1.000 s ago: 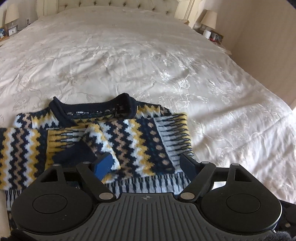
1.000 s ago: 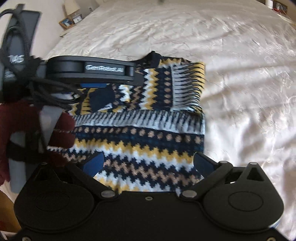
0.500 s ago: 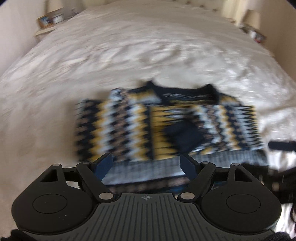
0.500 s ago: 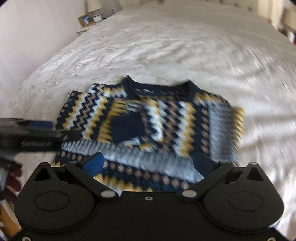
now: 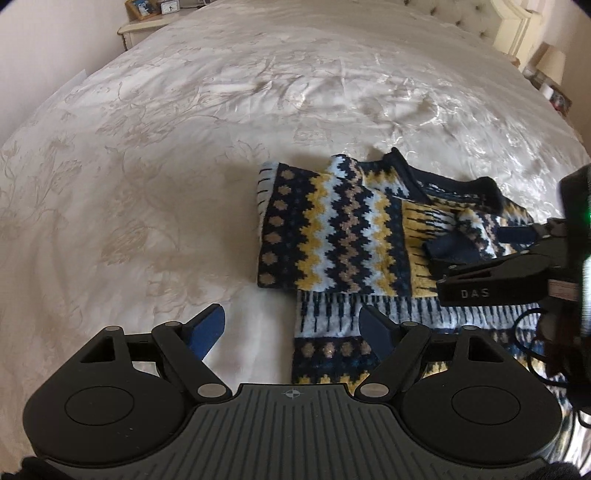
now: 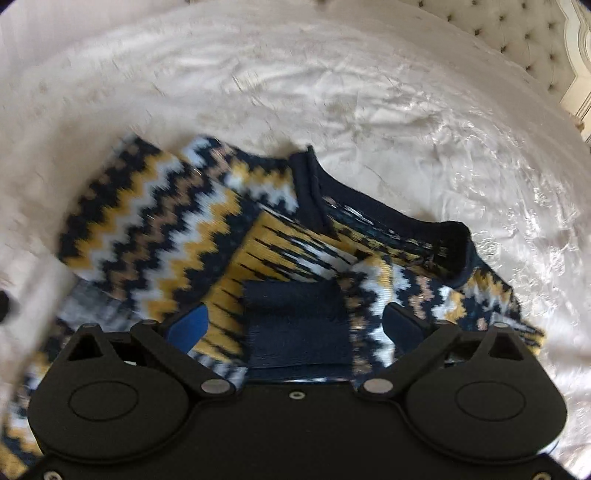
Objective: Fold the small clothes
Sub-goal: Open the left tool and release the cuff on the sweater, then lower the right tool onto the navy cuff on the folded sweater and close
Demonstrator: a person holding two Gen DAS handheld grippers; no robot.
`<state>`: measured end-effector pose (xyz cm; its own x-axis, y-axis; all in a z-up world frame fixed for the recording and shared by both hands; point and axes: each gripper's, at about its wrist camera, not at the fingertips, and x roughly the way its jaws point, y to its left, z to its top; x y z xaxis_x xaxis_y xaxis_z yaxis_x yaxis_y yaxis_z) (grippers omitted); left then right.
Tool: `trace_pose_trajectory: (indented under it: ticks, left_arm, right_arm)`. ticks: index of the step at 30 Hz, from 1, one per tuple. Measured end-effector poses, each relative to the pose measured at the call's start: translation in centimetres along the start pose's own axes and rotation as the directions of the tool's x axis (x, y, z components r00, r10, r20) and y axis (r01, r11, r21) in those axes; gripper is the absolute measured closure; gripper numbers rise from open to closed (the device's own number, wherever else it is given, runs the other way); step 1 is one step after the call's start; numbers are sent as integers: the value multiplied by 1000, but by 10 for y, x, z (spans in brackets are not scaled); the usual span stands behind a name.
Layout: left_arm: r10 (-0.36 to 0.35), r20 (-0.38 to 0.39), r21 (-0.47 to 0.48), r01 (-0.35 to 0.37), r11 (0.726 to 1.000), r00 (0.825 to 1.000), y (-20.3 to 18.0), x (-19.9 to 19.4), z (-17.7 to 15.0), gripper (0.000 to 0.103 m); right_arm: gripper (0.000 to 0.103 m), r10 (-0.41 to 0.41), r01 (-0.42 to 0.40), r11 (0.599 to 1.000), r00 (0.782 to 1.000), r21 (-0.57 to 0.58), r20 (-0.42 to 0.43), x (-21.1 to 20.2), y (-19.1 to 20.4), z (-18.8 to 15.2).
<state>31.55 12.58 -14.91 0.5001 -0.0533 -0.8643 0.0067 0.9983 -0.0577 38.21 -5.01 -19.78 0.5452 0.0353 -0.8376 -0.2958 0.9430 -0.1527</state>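
My left gripper (image 5: 291, 328) has swung over to the sweater's (image 5: 332, 229) left edge; a second ago it sat over the garment's middle. Its jaws stand open and empty, with the lower left corner of the hem (image 5: 332, 325) just inside the right pad. My right gripper (image 6: 293, 325) has come in low over the folded-in navy cuff (image 6: 295, 325), and its jaws are closing, the cuff lying between them but not yet pinched.

Judgement: both sleeves are already folded inward, so the next fold is the body, bottom toward the collar (image 6: 388, 221).

The sweater lies flat on the cream bedspread (image 5: 147, 166), at 1 o'clock in the left wrist view. Open bedspread extends from 9 through 12 o'clock. At 3 o'clock the right tool's body (image 5: 498, 273) crowds the garment; I should keep clear of it. A bedside table (image 5: 144, 27) stands at 11 o'clock, well apart.
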Motion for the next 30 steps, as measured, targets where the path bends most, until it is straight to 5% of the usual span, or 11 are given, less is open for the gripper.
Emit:
trace_pose_trajectory:
  ticks: [7,11,16,24,30]
  left_arm:
    - [-22,15,-20,22,1000,1000,-1,4,6,24]
    - [-43,20,-16,43,999,999,-11,10,10,24]
    - [-59,-7,-4,59,998,998,-25,21,9,24]
    - [-49,-26,6,49,999,998,-24,23,10,24]
    - [-24,-29,-11,24,1000,999,-14,26,15,24]
  right_arm:
    - [20,-191,198,961,980,194,-57,-3,-80,-18]
    - [23,-210,223,924,975,310,-76,-21,-123,-38]
    - [22,-121,111,973,992,201,36,-39,-91,-33]
    - [25,17,-19,999,997,36,69,-14,-3,-7]
    - [34,-63,62,997,998,48,7,8,-18,-16]
